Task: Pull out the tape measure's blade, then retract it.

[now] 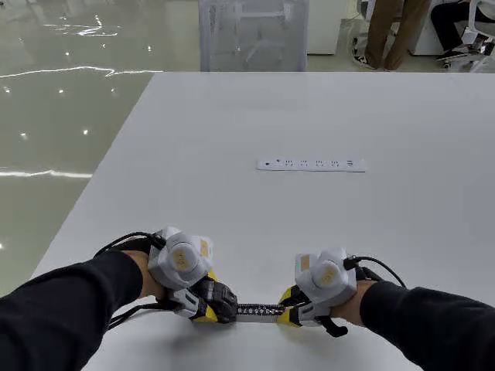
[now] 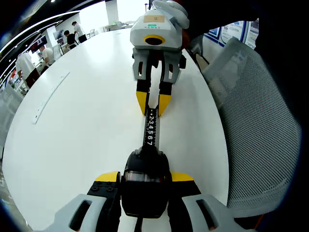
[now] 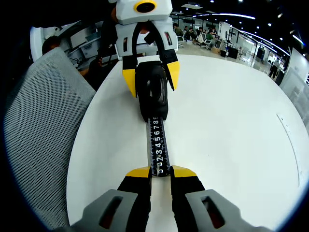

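A black tape measure case (image 1: pixel 222 301) (image 2: pixel 145 181) (image 3: pixel 152 92) rests near the front edge of the white table (image 1: pixel 325 124), with my left gripper (image 1: pixel 207 305) (image 2: pixel 145 178) (image 3: pixel 150 77) shut on its sides. A short length of blade (image 1: pixel 260 310) (image 2: pixel 150 128) (image 3: pixel 157 150) with black numbers runs out of the case to the right. My right gripper (image 1: pixel 289 308) (image 3: pixel 159 171) (image 2: pixel 152 102) is shut on the blade's free end. The two grippers face each other, a short span apart.
A white power strip (image 1: pixel 311 164) (image 2: pixel 50 96) lies flat further back on the table. A grey mesh chair back (image 2: pixel 260 130) (image 3: pixel 41 130) stands close behind me. Beyond the table's far edge stand a mesh chair (image 1: pixel 254 35) and people.
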Demonstrator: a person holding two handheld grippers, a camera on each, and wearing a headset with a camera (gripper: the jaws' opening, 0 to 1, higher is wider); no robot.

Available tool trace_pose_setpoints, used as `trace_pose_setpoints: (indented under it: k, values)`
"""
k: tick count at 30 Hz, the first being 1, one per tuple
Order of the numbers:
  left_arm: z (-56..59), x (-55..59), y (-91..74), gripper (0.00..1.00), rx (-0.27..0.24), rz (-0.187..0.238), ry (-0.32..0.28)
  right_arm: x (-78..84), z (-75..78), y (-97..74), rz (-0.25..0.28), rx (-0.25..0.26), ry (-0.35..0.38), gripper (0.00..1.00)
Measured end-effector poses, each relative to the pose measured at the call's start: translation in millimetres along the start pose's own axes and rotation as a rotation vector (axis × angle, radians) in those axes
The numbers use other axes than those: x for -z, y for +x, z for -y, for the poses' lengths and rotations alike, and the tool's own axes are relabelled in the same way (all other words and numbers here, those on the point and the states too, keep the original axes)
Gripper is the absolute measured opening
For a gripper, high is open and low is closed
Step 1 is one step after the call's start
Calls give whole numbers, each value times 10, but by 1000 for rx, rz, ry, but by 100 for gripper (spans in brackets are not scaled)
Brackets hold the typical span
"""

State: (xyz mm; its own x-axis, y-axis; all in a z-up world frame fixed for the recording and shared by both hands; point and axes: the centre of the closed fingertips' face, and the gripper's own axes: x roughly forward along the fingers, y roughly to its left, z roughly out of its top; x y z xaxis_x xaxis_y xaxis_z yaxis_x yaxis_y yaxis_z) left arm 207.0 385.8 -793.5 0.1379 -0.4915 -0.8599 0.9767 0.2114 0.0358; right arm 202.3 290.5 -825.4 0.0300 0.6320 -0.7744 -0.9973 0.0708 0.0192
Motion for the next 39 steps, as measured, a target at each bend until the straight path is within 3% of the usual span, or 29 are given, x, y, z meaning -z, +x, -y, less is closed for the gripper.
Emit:
trace_pose_setpoints:
  k: [39]
  values:
    - [-1, -4, 3, 33, -8, 9, -11, 268, 32, -216, -10, 4, 29, 11]
